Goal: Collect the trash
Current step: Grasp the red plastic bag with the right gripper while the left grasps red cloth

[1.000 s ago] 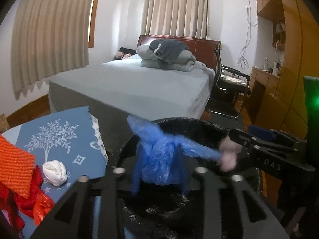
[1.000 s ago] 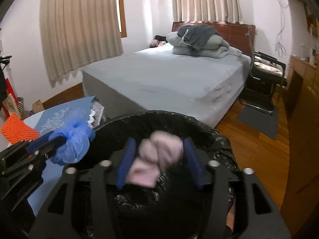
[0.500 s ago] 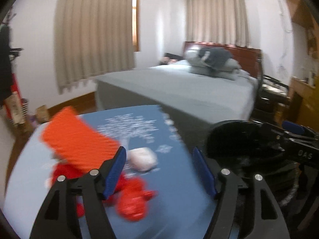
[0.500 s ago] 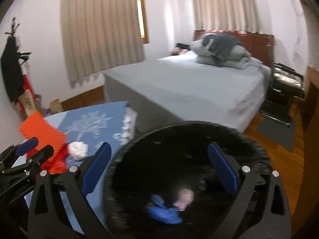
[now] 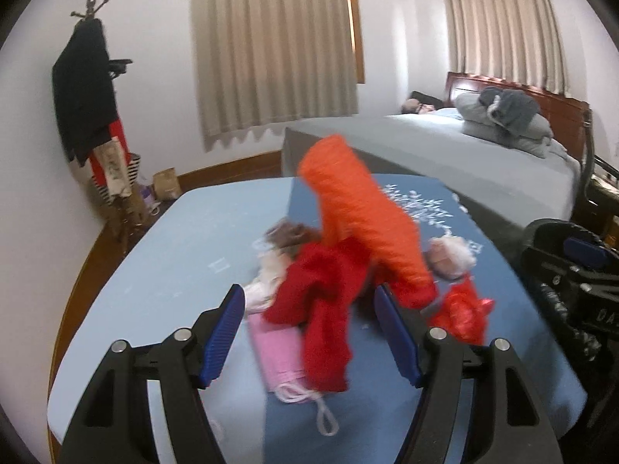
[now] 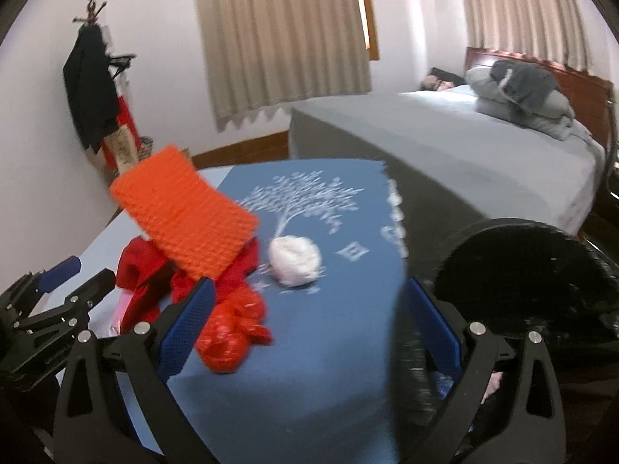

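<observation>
My left gripper (image 5: 309, 332) is open and empty over the blue table (image 5: 185, 255), with a red cloth (image 5: 321, 301) between its fingers' line of sight. An orange knit piece (image 5: 363, 220), a pink mask (image 5: 276, 359), a white crumpled wad (image 5: 450, 257) and a red crumpled bag (image 5: 464, 315) lie there. My right gripper (image 6: 305, 328) is open and empty near the table's edge. It faces the white wad (image 6: 296, 259), the red bag (image 6: 230, 338) and the orange piece (image 6: 185, 212). The black-lined trash bin (image 6: 522, 266) stands at the right.
A grey bed (image 6: 445, 147) with folded bedding stands behind the table. A coat stand (image 5: 87, 89) with dark clothes is at the far left wall. Curtains (image 5: 271, 46) hang behind. The bin (image 5: 557, 239) is at the table's right end.
Both grippers let go of their trash over the bin, the blue bag and the pink wad, and opened. Both have swung left from the bin toward the table's pile.
</observation>
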Motion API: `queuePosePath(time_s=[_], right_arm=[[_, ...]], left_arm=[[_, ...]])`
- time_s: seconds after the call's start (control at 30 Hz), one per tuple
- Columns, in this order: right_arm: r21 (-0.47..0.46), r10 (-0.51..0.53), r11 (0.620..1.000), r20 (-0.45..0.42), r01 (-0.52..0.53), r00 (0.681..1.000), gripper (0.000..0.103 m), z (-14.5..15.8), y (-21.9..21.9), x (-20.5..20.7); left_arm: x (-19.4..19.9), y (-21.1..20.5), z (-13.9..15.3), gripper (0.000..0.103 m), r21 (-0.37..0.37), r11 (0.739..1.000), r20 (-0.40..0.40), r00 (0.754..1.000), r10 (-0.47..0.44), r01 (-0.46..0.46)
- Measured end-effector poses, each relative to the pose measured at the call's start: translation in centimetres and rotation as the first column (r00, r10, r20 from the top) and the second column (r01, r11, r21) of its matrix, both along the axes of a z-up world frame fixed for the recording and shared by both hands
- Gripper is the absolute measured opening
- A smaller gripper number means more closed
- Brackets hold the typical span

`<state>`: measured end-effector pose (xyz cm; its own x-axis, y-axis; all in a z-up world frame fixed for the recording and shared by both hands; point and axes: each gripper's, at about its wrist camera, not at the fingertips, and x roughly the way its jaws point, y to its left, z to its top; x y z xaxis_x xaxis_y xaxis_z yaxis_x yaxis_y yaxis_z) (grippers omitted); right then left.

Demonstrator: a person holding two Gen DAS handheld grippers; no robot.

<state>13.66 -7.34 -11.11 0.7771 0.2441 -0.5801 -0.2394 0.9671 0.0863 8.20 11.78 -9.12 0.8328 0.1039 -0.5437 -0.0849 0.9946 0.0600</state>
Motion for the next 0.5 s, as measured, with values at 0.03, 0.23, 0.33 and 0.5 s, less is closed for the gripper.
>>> queuePosePath(time_s=[0.03, 0.23, 0.33, 0.5], right_arm=[[-0.002, 0.005, 1.000, -0.004, -0.005, 1.000, 0.095, -0.2, 0.4, 0.1], [-0.022, 0.035, 0.999, -0.056, -0.037, 0.998, 0.095, -2.0, 2.8, 0.7], [-0.042, 0.050, 0.998, -0.091, -0.054, 0.995, 0.094, -3.1, 3.8, 0.9], [-0.030, 0.102, 0.994, -0.171, -0.109, 0.980, 0.070, -4.7, 4.6, 1.4]], left_arm=[[-0.1, 0.3, -0.2, 0.069, 0.000, 1.000, -0.002, 1.000, 0.007, -0.007], [-0.2, 2.3, -1.3, 0.069, -0.011, 0.999, -0.011, 0.999, 0.038, -0.038], [-0.4, 2.9, -1.8, 0.068, -0.016, 0.999, -0.018, 0.999, 0.042, -0.042], [-0.4, 3.3, -2.2, 0.068, -0.025, 0.999, -0.025, 0.999, 0.042, -0.043]])
